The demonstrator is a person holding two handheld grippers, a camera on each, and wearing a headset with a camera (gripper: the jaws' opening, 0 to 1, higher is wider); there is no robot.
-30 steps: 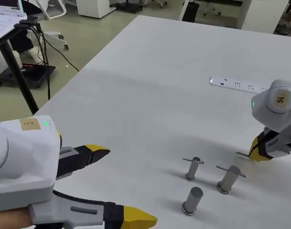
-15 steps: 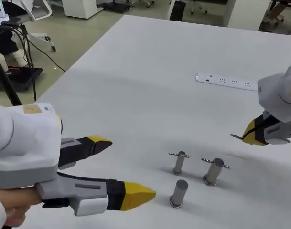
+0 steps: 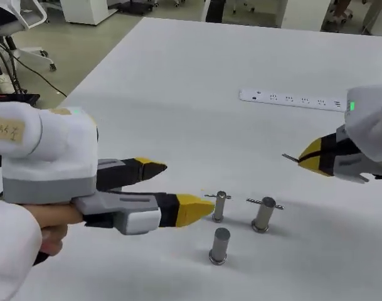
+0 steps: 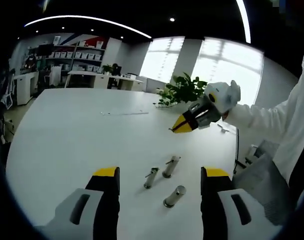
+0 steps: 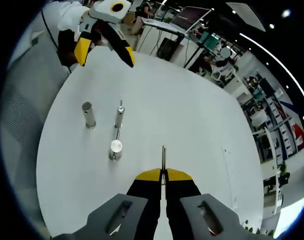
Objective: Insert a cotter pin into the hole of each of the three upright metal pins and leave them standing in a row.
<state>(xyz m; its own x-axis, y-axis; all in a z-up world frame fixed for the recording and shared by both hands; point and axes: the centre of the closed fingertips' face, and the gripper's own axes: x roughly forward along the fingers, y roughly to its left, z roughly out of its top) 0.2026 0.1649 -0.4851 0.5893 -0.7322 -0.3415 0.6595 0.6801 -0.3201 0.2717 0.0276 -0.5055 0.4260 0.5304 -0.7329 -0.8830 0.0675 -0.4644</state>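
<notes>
Three upright metal pins stand close together on the white table [image 3: 178, 94]. The pin at the left [image 3: 219, 205] and the pin at the right [image 3: 263, 213] each carry a cotter pin through the top. The nearest pin [image 3: 219, 244] is bare; it is also the bare pin [image 4: 174, 196] [image 5: 88, 115] in both gripper views. My left gripper [image 3: 175, 188] [image 4: 161, 172] is open, its lower tip just left of the left pin. Right of the pins and above the table, my right gripper [image 3: 310, 157] [image 5: 163, 175] is shut on a thin cotter pin [image 3: 290, 157] [image 5: 162, 159].
A white power strip [image 3: 291, 99] lies farther back on the table. Off the table's left edge are chairs and cables [image 3: 15, 37] on the floor. A person's white sleeve [image 3: 9, 257] shows at the lower left.
My left gripper has moved right, up to the pins. My right gripper has risen off the table with the cotter pin in it. The head camera has shifted too.
</notes>
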